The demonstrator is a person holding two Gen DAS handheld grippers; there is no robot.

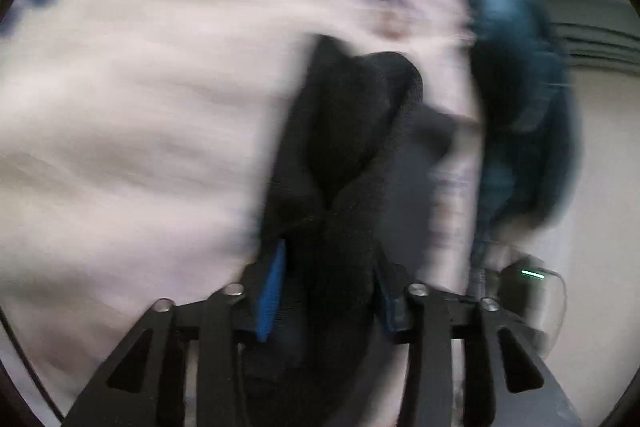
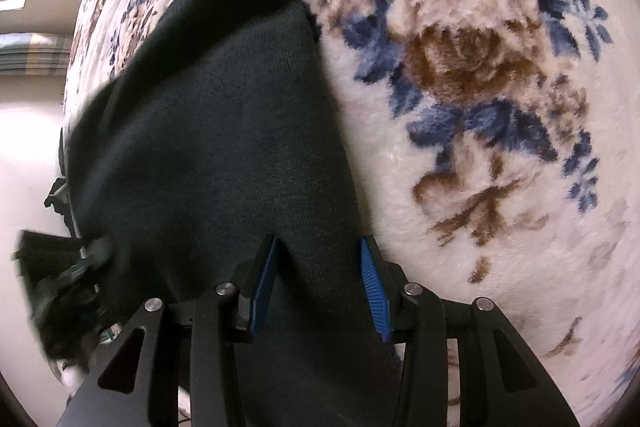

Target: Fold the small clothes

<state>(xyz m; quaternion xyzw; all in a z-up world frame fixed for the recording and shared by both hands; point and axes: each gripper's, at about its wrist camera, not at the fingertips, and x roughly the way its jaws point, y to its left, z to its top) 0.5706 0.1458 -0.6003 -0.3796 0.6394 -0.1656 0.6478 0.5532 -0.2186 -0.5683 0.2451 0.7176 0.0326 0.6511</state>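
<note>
The right gripper (image 2: pixel 318 291) is clamped on the near edge of the dark garment (image 2: pixel 224 131), probably to pin it flat on the flowered blanket (image 2: pixel 460 75). The left gripper (image 1: pixel 330 291) has bunched dark cloth between its pads, seemingly carrying a fold across; whether they press it, blur hides.

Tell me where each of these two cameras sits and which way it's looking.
Left wrist: sits on the left gripper, looking along its fingers, down onto a bunched black garment between them on the blanket; the picture is blurred.
Right wrist: sits on the right gripper, looking steeply down at the black garment between its fingers on the flowered blanket.
Both show the garment and blanket; no hand appears.
</note>
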